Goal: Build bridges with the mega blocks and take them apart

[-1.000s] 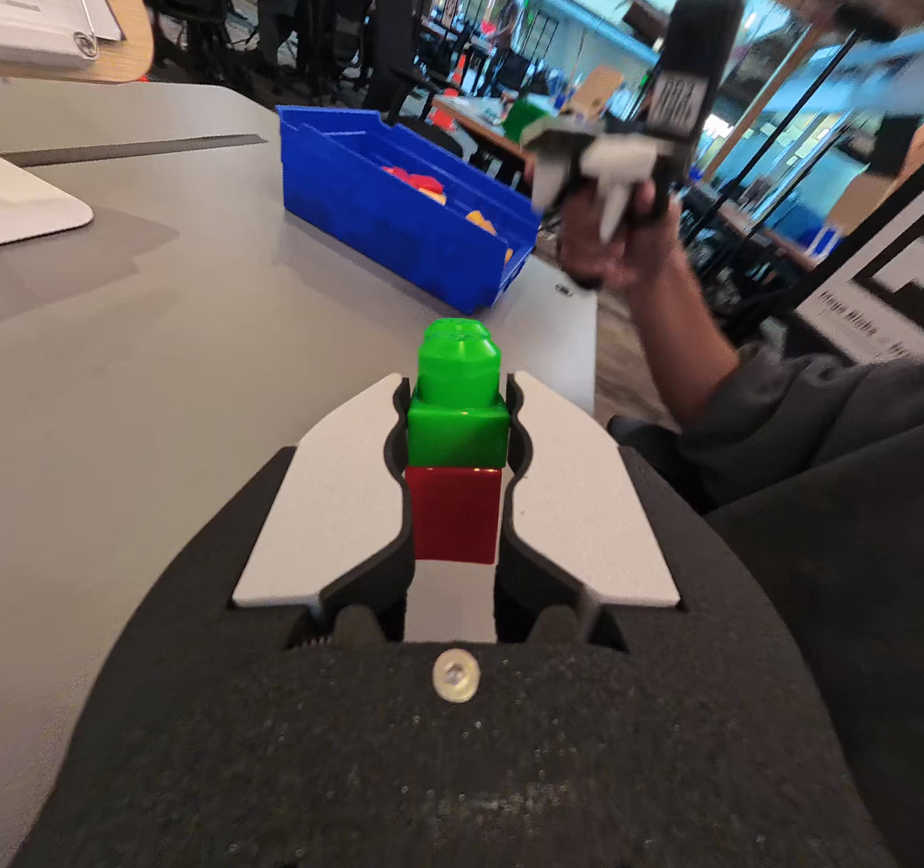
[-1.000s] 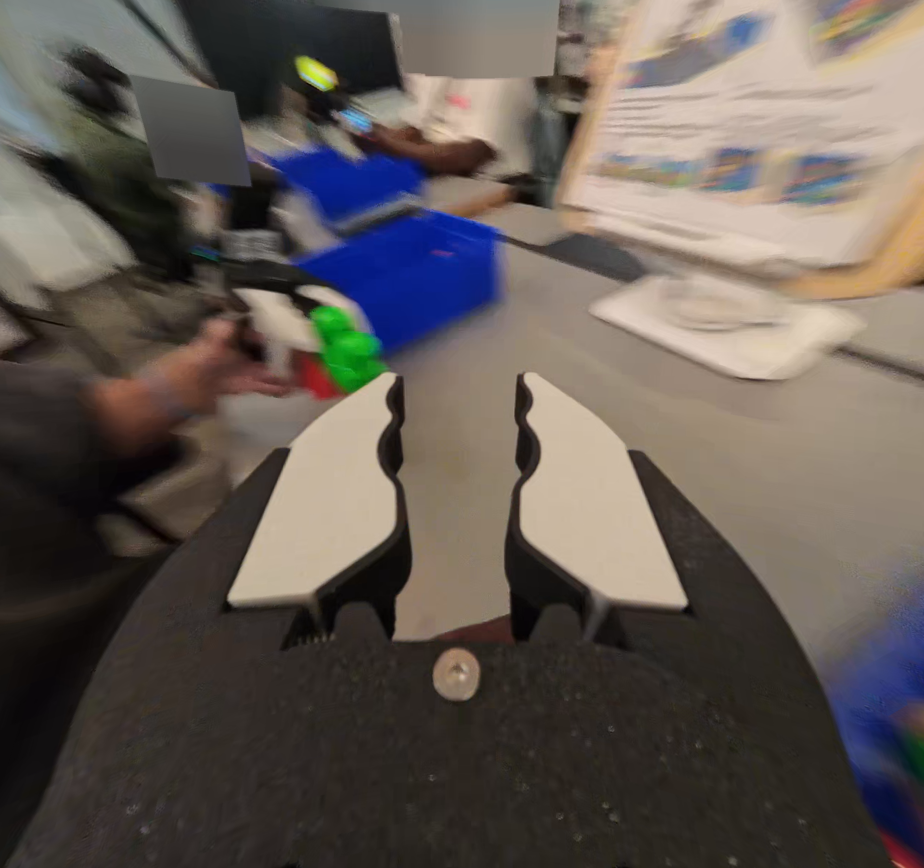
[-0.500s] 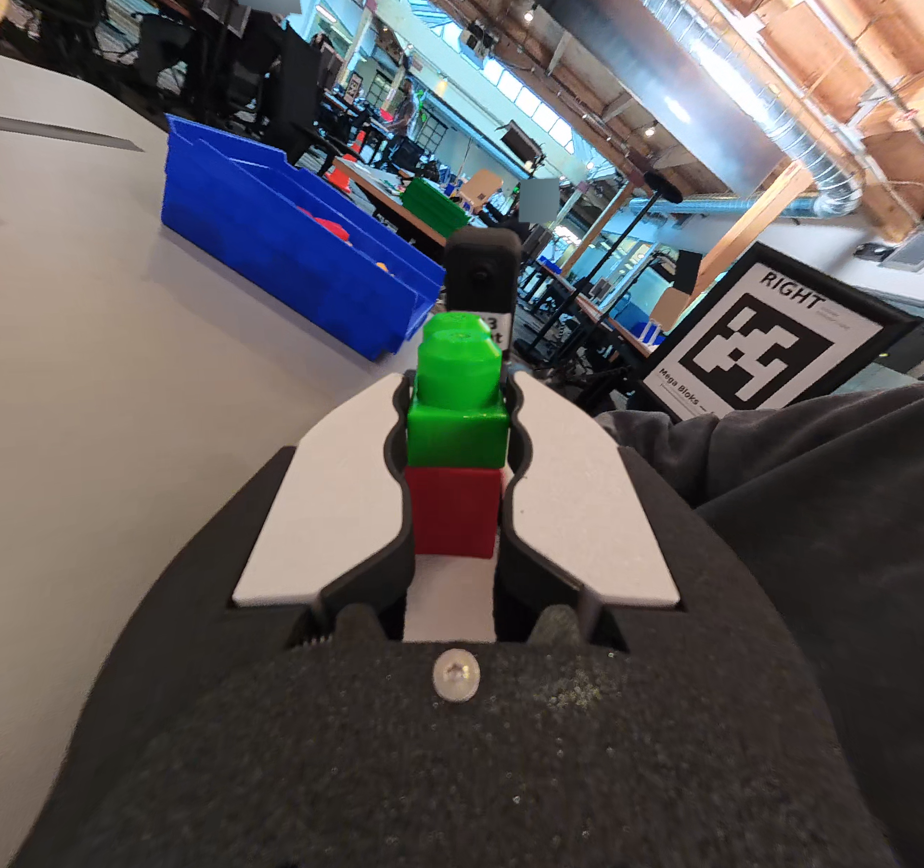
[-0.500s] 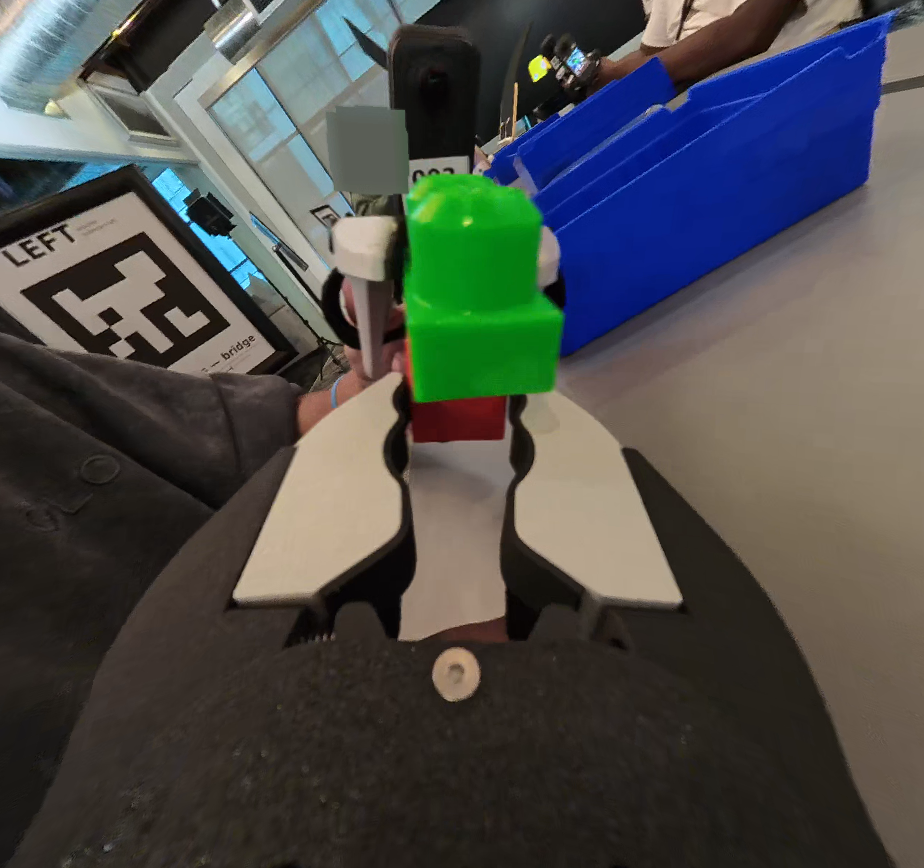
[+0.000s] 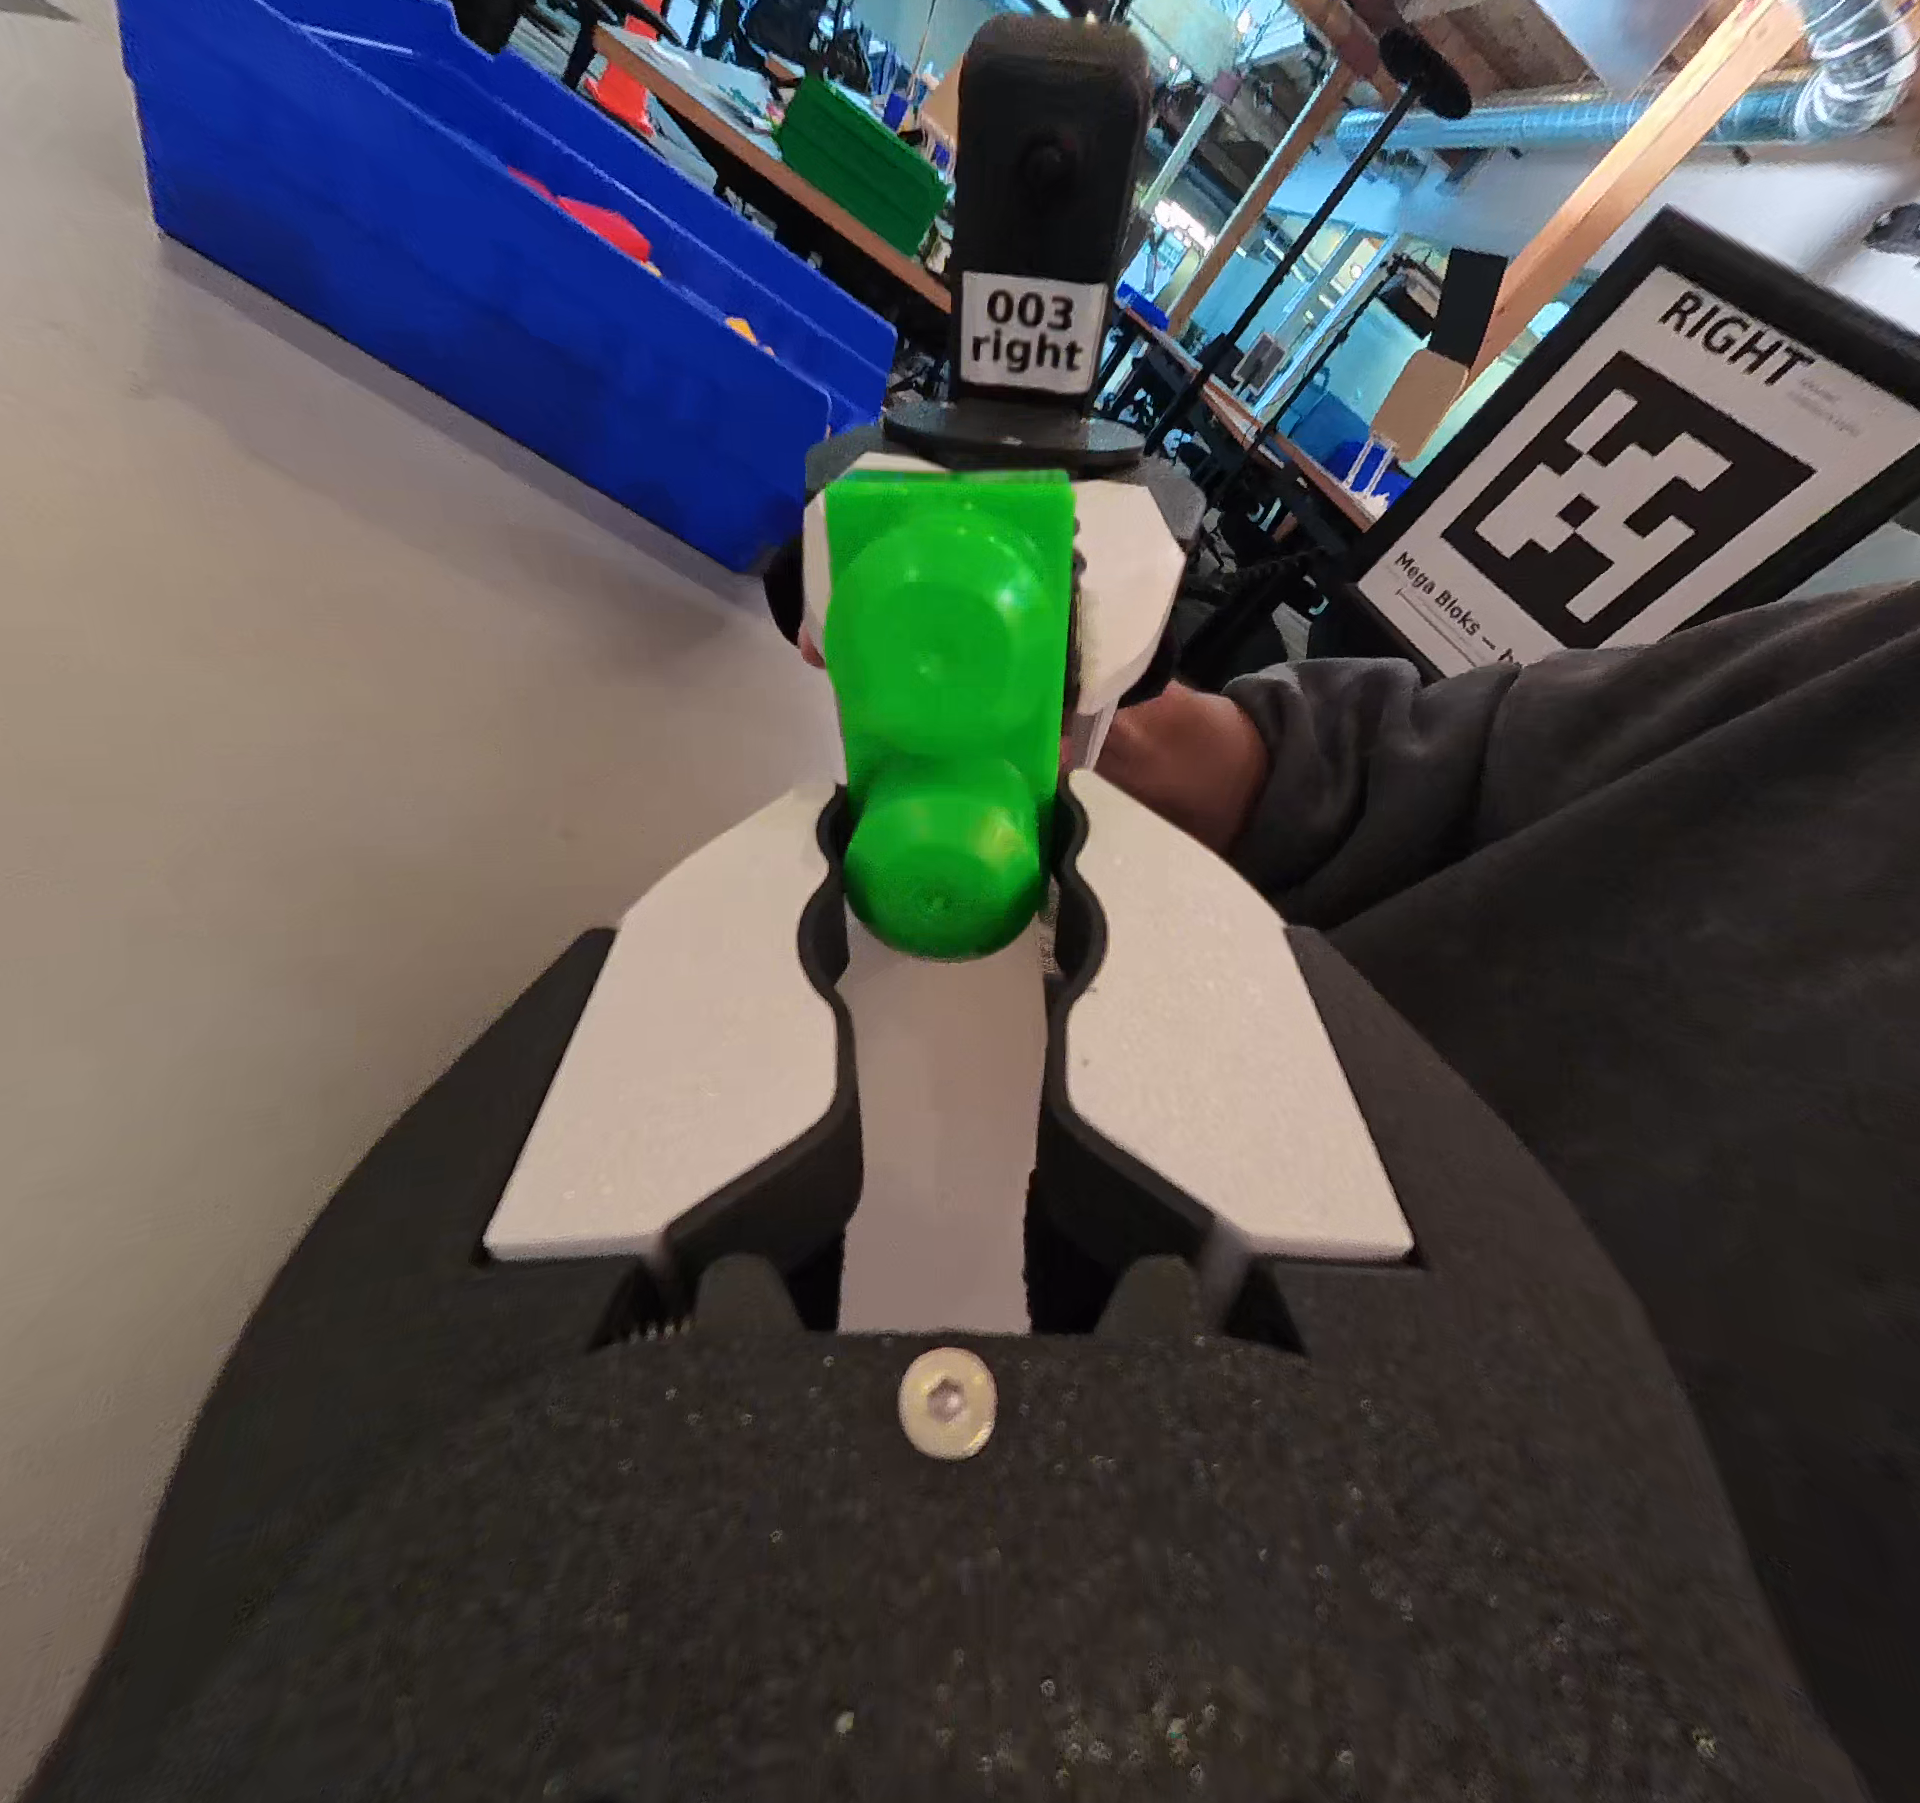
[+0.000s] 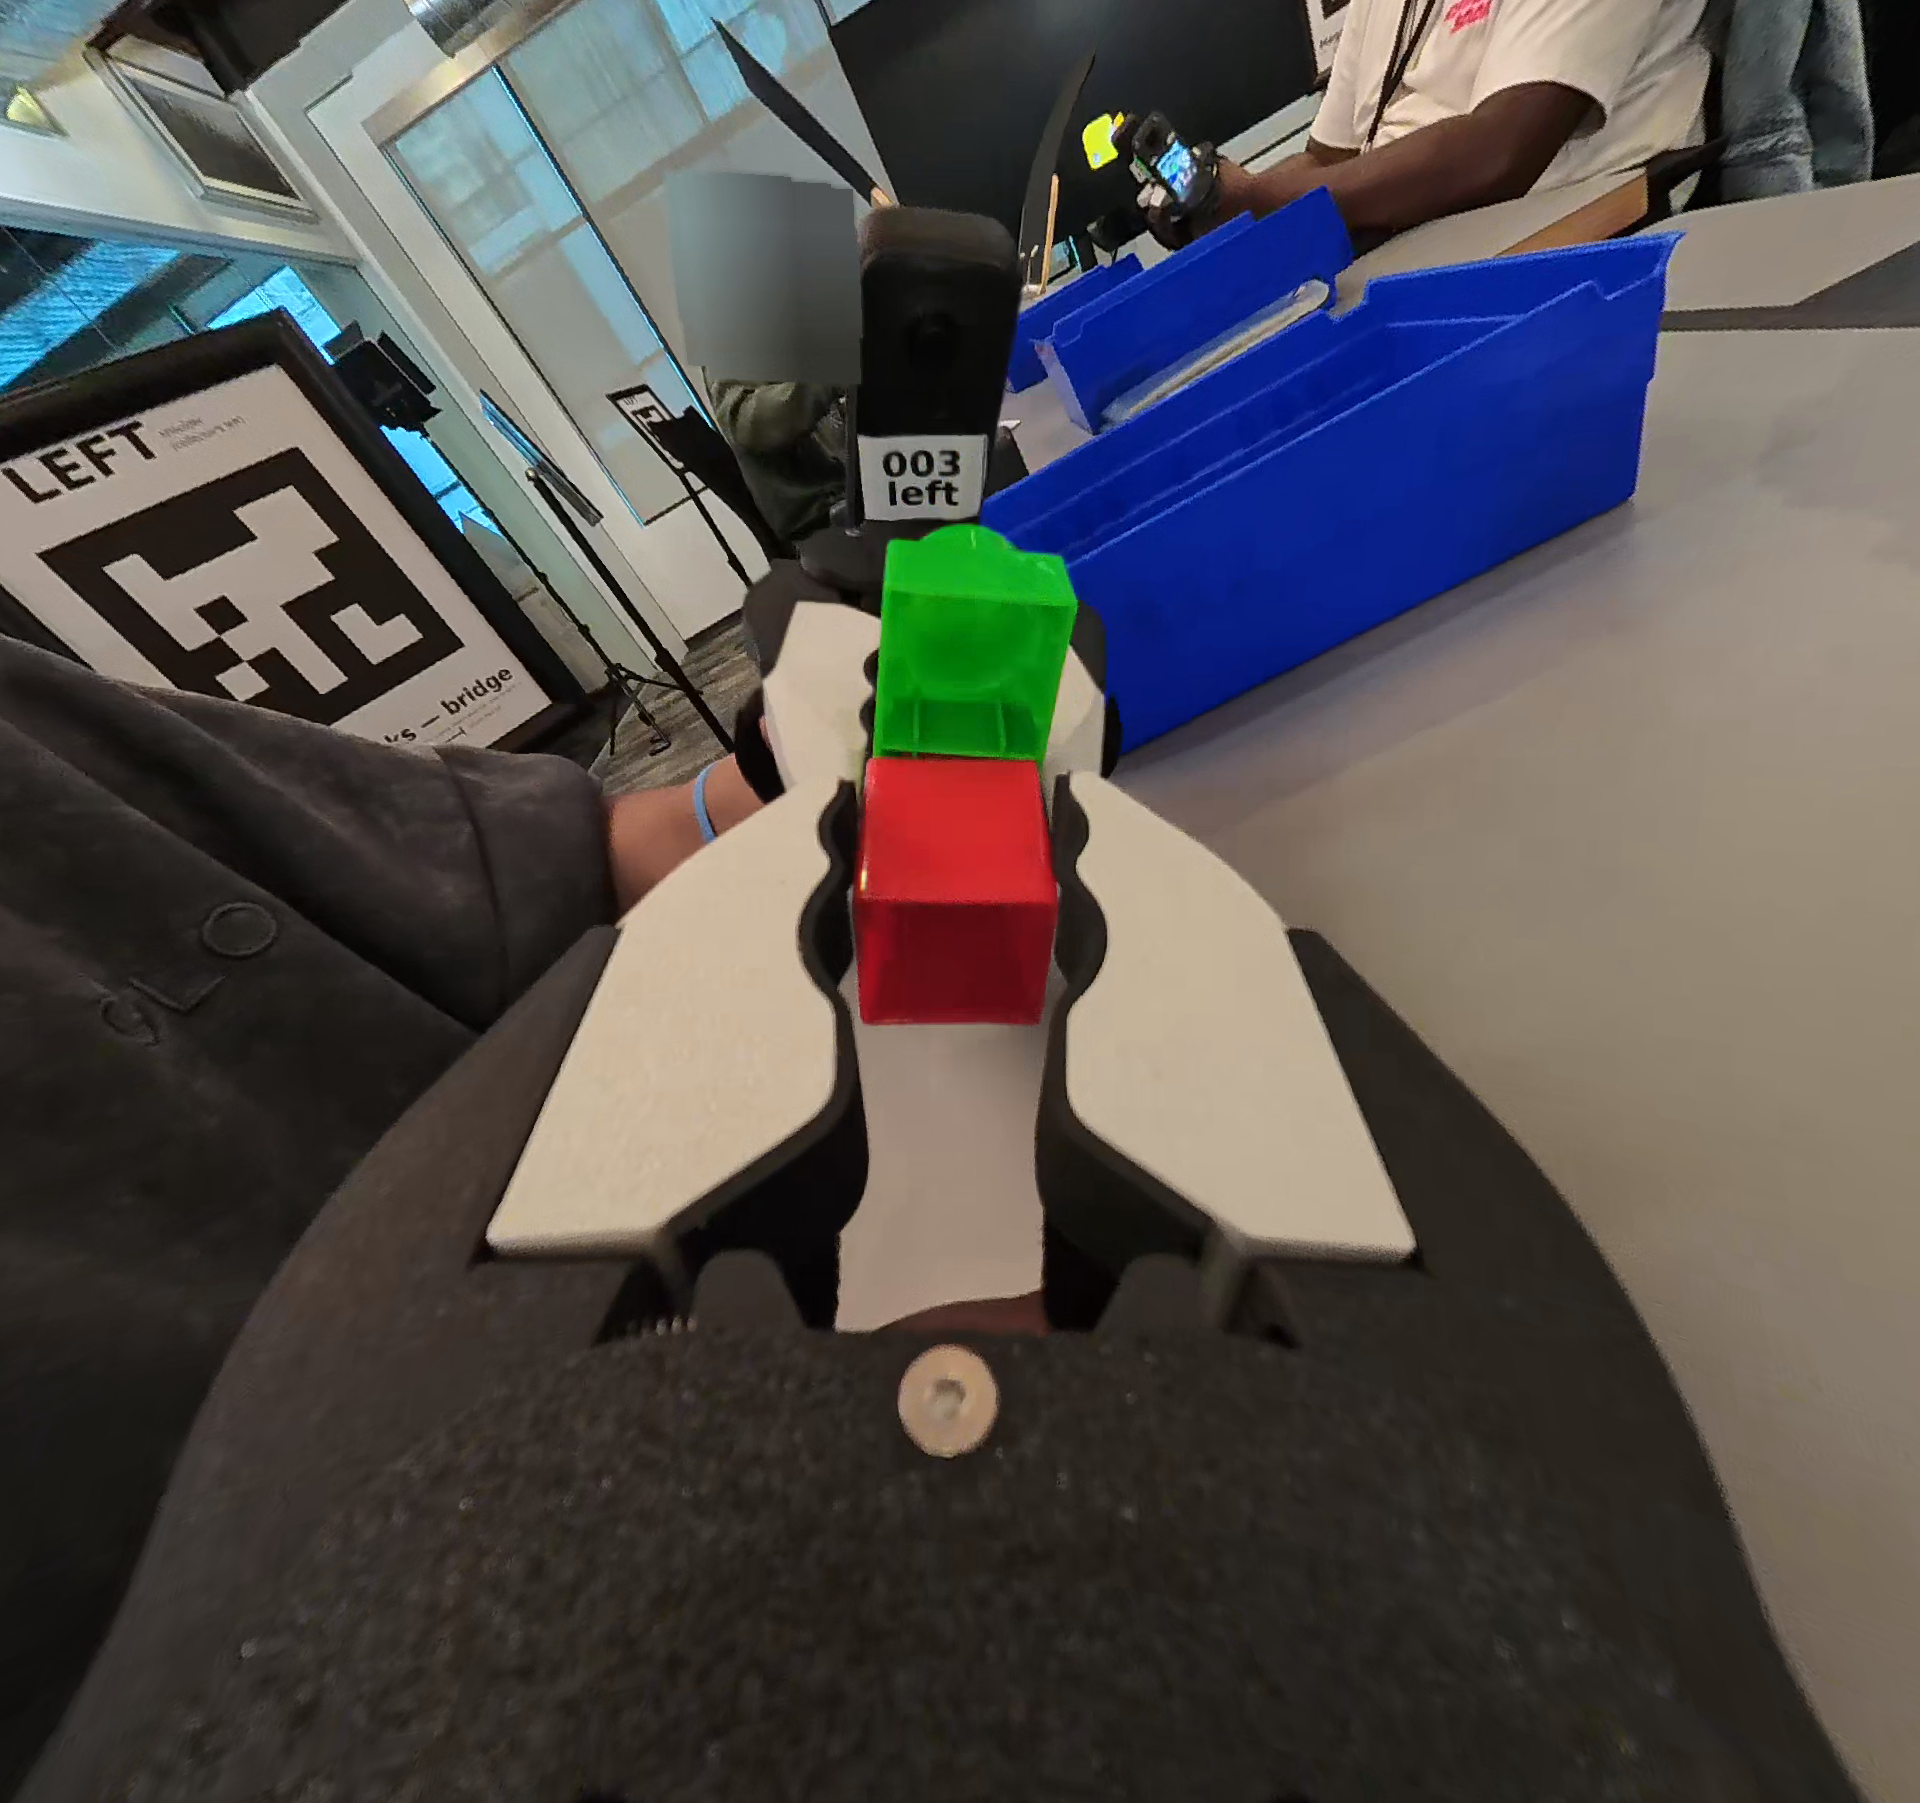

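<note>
A green two-stud block [image 5: 940, 641] sits between the fingertips of my left gripper [image 5: 945, 818], which is shut on it; its studs face the left wrist camera. My right gripper [image 6: 951, 818] faces the left one head-on and is shut on a red block [image 6: 951, 880], whose hollow underside faces the right wrist camera. The green block [image 6: 971, 652] sits just beyond the red one, between the left gripper's fingers [image 6: 810, 683]. The right gripper's fingers [image 5: 1127, 569] show behind the green block in the left wrist view. The red block is hidden there. Both are held above the grey table [image 5: 312, 714].
A blue bin [image 5: 468, 226] with red and yellow blocks stands on the table behind; it also shows in the right wrist view [image 6: 1351, 465]. Marker boards [image 5: 1662, 486] [image 6: 239, 548] stand off the table edge. The person's grey sleeves [image 5: 1558, 818] are close. Another person [image 6: 1507, 39] sits opposite. Left and right tips are no more than a few centimetres apart.
My right gripper swung in to face the left one and closed on the red block. The red block is no longer between the left fingers; the green block now shows its studs.
</note>
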### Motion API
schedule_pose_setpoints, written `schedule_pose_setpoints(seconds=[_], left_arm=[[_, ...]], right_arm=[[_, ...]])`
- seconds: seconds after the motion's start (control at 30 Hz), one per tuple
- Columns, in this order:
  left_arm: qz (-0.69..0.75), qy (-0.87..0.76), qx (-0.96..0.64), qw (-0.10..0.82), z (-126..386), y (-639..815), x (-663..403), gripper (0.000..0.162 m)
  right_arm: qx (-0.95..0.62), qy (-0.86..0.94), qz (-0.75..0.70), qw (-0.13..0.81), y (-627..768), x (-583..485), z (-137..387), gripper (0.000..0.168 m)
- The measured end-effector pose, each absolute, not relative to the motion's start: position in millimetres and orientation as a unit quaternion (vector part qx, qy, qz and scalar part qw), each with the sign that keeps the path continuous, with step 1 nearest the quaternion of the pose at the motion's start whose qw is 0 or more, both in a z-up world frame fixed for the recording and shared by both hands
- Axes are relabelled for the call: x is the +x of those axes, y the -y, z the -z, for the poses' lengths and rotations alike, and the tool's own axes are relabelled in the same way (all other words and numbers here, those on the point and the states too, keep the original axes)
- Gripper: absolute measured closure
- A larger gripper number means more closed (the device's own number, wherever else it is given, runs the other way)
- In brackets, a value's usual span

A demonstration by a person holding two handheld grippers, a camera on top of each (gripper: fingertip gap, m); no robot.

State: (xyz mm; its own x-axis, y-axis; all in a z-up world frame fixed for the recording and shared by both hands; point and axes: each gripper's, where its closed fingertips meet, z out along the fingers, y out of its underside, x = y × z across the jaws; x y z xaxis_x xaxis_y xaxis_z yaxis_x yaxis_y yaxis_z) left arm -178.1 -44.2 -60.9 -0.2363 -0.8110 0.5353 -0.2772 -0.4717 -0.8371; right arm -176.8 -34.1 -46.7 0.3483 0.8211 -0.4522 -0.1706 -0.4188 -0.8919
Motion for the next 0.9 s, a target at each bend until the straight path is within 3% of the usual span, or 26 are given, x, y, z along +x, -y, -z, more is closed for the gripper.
schedule_pose_setpoints(seconds=[0.23, 0.43, 0.53, 0.9], left_arm=[[0.644, -0.459, -0.576, 0.208, 58.5, 45.0, -176.9, 0.127], [0.68, -0.42, -0.559, 0.22, 41.6, 38.0, -181.3, 0.127], [0.674, -0.426, -0.561, 0.221, 45.9, 39.2, -179.4, 0.126], [0.653, -0.45, -0.556, 0.25, 42.0, 41.6, -179.9, 0.127]], right_arm=[[-0.663, 0.24, -0.51, 0.493, 36.0, -175.9, 44.5, 0.132], [-0.653, 0.22, -0.507, 0.517, 36.1, -179.7, 47.0, 0.116], [-0.648, 0.222, -0.509, 0.521, 36.6, -182.8, 46.0, 0.131], [-0.642, 0.242, -0.511, 0.518, 40.2, -183.5, 43.4, 0.133]])
